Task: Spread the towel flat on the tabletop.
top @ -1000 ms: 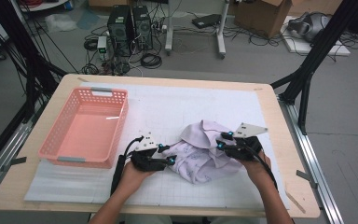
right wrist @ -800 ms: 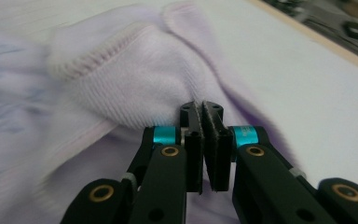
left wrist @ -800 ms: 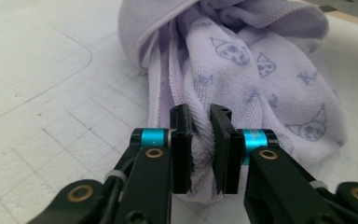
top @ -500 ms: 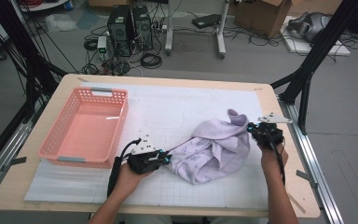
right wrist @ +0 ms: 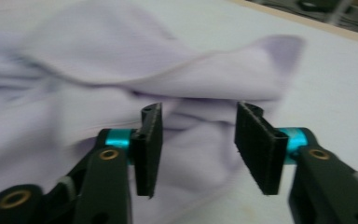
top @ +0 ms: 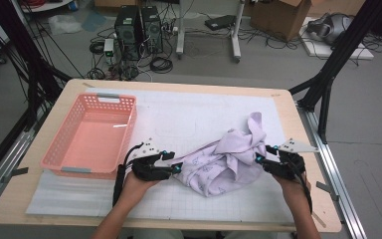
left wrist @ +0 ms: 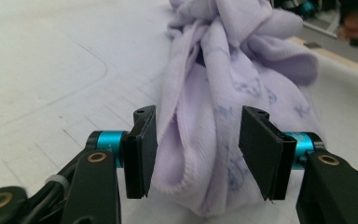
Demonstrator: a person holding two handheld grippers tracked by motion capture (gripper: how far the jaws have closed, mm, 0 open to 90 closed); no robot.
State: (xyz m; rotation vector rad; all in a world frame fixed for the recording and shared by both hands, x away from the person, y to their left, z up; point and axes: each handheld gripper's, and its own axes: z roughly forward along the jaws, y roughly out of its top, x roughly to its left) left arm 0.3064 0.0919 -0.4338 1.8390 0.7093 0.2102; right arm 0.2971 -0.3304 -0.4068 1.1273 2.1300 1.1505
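Note:
A crumpled lilac cloth with faint blue print lies in a heap on the white gridded mat, right of centre. My left gripper sits at the cloth's left end, jaws open, with a fold of the fabric lying between them. My right gripper is at the cloth's right edge, open as well, its jaws straddling a rumpled fold of the cloth. Neither pair of jaws is pressed onto the fabric.
A pink plastic basket stands on the left part of the table, with nothing in it. Bare mat stretches behind the cloth. The wooden table edge runs close to the right hand. Computers and cables lie on the floor beyond.
The right gripper swung out to the right, drawing the cloth with it, then came back in and down to the cloth's right edge. The left gripper stayed put.

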